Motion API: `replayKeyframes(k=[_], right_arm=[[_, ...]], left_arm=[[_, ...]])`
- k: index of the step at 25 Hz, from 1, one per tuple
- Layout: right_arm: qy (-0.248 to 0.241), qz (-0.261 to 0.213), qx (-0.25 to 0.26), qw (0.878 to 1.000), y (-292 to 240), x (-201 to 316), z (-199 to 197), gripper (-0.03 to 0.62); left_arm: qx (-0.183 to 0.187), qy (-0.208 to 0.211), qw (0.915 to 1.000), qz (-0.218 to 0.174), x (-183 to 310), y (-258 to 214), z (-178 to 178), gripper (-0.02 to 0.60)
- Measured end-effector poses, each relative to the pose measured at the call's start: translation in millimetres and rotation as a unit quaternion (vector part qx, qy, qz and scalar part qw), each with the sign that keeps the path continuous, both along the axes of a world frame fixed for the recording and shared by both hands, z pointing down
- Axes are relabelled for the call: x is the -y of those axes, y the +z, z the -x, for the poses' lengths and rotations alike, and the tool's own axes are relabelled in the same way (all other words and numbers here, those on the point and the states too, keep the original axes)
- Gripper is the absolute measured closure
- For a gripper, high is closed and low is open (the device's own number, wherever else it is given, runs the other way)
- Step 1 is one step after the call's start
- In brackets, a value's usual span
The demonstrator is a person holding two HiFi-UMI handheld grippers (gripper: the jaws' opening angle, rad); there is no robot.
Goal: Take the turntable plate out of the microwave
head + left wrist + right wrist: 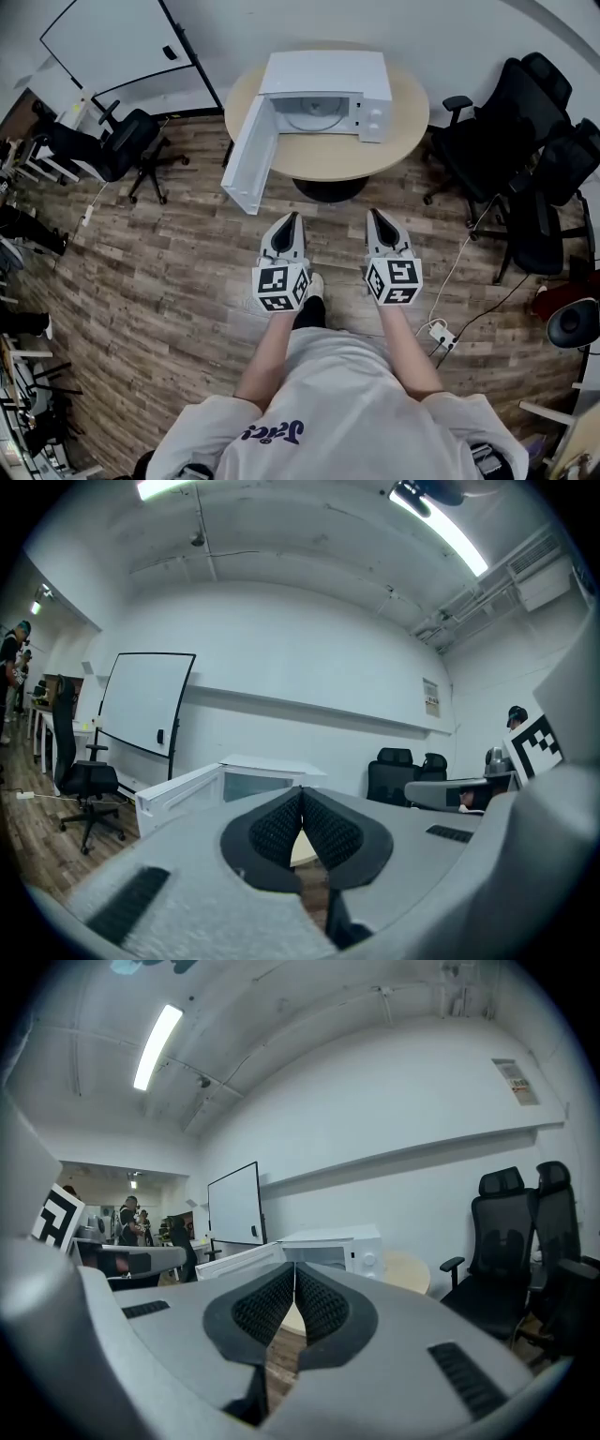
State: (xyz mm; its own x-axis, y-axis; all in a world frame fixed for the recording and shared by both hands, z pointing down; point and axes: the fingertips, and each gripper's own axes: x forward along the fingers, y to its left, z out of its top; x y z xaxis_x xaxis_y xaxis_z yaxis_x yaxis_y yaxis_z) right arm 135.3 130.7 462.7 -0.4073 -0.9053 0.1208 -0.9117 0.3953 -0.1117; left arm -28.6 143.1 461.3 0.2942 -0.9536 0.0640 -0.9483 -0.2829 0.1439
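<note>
Approach stage: left tool (pixel 289 223) and right tool (pixel 377 221), both closed and empty, hang mid-frame. The turntable plate (pixel 312 112) lies inside the open microwave (pixel 328 73), upper centre, on the desk (pixel 328 161). Next, probably: reach in, jaws parted.

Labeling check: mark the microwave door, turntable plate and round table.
microwave door (pixel 249 155): head view, open door's inner face
turntable plate (pixel 312 116): head view, its visible rim
round table (pixel 349 157): head view, bare front top
</note>
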Motion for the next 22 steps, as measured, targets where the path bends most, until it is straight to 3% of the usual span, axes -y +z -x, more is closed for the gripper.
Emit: replayKeyframes(k=[14, 22], right_arm=[[0.006, 0.008, -0.004, 1.0, 1, 126, 59, 0.574], [0.018, 0.015, -0.015, 1.0, 11, 182, 93, 0.574]], left_arm=[[0.0, 0.03, 0.9995, 0.012, 140, 3, 47, 0.566], [-0.014, 0.079, 0.9964, 0.025, 199, 18, 54, 0.566]])
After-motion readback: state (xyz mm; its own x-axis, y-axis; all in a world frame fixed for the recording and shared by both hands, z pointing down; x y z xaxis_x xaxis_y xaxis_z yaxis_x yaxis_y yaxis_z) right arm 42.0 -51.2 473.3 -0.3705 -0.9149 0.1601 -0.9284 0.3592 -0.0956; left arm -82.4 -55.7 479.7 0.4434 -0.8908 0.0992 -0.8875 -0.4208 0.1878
